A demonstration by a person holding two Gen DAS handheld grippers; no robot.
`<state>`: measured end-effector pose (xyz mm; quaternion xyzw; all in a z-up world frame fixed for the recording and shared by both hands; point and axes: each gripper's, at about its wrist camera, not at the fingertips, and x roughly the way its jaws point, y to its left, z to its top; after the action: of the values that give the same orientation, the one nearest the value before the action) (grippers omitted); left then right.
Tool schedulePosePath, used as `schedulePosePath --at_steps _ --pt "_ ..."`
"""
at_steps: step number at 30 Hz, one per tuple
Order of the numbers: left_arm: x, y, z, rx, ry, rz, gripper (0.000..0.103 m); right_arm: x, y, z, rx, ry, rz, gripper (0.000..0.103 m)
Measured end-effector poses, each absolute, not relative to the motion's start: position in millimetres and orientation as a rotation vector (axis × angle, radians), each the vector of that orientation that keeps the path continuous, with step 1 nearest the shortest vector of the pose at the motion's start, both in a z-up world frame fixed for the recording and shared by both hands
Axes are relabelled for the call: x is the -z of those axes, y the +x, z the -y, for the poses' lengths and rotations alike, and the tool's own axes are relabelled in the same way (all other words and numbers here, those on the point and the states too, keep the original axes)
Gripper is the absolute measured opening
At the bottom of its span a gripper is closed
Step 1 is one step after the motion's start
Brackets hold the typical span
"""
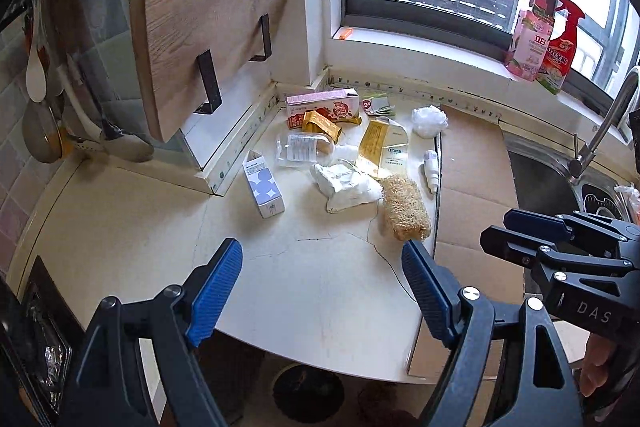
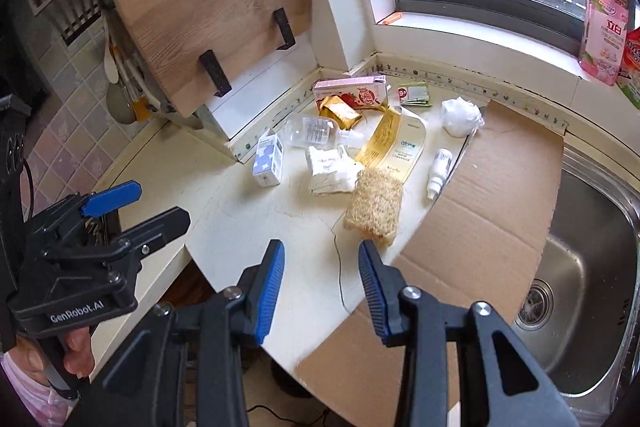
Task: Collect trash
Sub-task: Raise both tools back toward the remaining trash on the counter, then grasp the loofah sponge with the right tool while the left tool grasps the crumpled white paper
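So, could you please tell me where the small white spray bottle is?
In both wrist views the small white spray bottle lies on the counter against the cardboard sheet's left edge, right of the loofah.

Left tool (image 1: 322,291) is tilting steeply downward, blue-padded fingers (image 1: 216,291) standing wide apart, nothing between them. Right tool (image 2: 322,291) is pointing down at a similar slant, jaws parted more narrowly, also gripping nothing. The two are hanging side by side, apart. A hand (image 2: 74,355) is wrapping the left tool's handle, a pink sleeve showing behind it.
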<state>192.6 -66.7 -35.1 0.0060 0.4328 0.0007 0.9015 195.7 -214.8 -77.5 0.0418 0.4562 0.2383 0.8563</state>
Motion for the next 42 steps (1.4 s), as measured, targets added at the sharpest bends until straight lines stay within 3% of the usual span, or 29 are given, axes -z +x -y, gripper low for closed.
schedulePosePath --at_steps 31,35,40,42 --pt "136 286 58 -0.006 -0.136 -1.075 0.081 204 328 219 -0.509 0.232 -1.242 0.039" --pt "141 291 62 -0.004 -0.153 -1.082 0.081 219 340 217 -0.536 0.288 -1.276 0.045" --pt "147 297 65 -0.010 -0.159 -1.099 0.081 232 347 213 -0.570 0.348 -1.299 0.045" --pt "148 300 65 -0.012 -0.159 -1.101 0.081 231 347 212 -0.581 0.346 -1.285 0.040"
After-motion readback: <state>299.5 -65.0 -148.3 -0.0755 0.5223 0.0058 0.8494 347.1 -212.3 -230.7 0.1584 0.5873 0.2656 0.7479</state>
